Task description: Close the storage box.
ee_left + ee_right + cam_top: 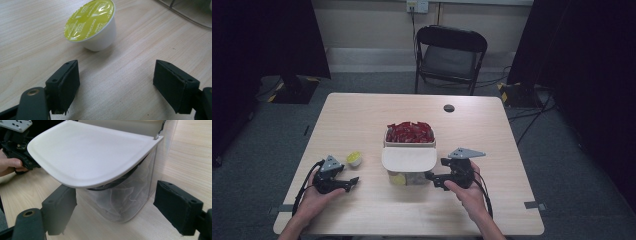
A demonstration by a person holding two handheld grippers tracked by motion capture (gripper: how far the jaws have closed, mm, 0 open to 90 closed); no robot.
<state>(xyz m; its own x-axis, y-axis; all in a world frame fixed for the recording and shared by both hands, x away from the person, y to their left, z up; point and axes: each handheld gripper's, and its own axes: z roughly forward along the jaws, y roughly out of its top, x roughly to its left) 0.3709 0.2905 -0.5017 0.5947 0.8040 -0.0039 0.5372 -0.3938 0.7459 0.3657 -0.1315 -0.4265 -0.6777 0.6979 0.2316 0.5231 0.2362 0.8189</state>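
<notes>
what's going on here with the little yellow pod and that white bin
A person sits at a wooden table with a claw in each hand. The left claw is open and aimed at a cappuccino capsule with a yellow-green foil top, lying tilted on the table just ahead of it, untouched. The right claw is open beside a small clear bin with a white flip lid, not gripping it. Behind the bin sits a tray of red packets.
</notes>
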